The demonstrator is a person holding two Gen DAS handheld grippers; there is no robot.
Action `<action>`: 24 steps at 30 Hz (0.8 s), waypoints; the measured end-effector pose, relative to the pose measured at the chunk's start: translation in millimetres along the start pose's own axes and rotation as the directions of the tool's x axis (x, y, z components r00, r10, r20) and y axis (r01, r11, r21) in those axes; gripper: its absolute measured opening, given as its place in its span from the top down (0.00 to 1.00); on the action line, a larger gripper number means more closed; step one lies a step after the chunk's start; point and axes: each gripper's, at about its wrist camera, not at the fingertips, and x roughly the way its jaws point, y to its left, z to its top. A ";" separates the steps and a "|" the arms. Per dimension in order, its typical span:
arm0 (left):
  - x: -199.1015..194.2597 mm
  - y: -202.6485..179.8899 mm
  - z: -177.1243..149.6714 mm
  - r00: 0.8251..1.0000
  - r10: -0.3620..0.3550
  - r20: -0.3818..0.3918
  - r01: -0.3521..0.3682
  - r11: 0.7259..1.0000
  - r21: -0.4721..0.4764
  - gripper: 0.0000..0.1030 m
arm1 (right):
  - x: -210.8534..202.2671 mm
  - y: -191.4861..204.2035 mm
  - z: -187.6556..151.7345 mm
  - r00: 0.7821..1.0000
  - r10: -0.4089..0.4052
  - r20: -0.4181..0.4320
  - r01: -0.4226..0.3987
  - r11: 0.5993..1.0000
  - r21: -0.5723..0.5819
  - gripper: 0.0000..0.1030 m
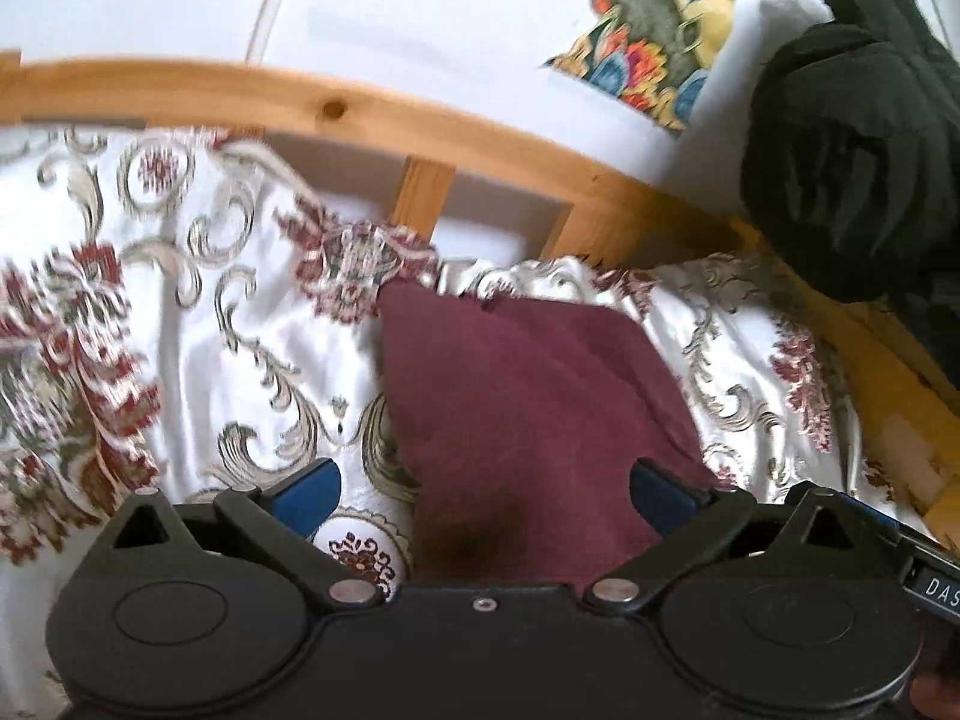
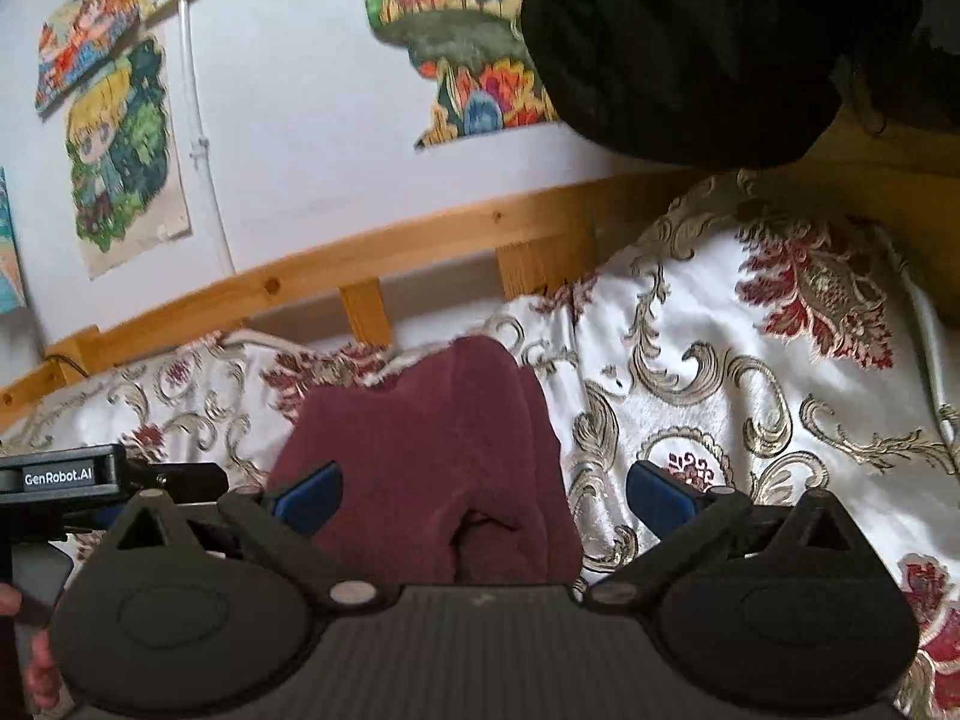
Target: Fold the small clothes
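The bed [image 1: 180, 312] carries everything here, under a white cover [image 2: 750, 420] patterned with red flowers and grey-gold scrolls. A pine rail [image 1: 336, 105] with short uprights runs along the bed's far edge, against a white wall [image 2: 300, 120]. Colourful posters [image 2: 120, 156] hang on that wall. A bulky black garment [image 1: 852, 150] hangs over the rail at the bed's far right corner; in the right wrist view it [image 2: 690, 42] fills the upper right.

A maroon cloth [image 1: 522, 414] lies on the cover near the far edge, its far end just short of the rail. It is folded over on itself, with a raised fold along the right side and a small dark opening in the near part, seen from the right wrist [image 2: 432, 456].

The left hand-held gripper [image 1: 485, 495] hovers over the cloth's near end with its blue fingers [image 1: 312, 495] spread wide and nothing between them; the right finger is over the maroon fabric, the left over the cover. The right hand-held gripper [image 2: 485, 495] is likewise wide open and holds nothing, its left finger [image 2: 309, 495] over the cloth and its right over the cover. At the lower left of that view, part of the other gripper's body shows.
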 end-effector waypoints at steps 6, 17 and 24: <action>-44.6 -21.3 8.1 0.998 0.005 0.061 -0.009 0.998 0.069 0.01 | -39.5 14.0 9.5 0.996 0.029 0.080 -0.028 1.000 -0.011 0.00; -131.6 -42.6 -8.6 0.987 0.061 0.151 -0.084 0.984 0.157 0.01 | -95.7 33.8 12.9 0.993 0.085 0.083 -0.082 0.996 -0.038 0.00; -169.4 -28.5 -38.3 0.981 0.102 0.165 -0.116 0.990 0.077 0.01 | -129.3 45.4 1.8 0.988 0.127 0.085 -0.122 0.990 -0.069 0.00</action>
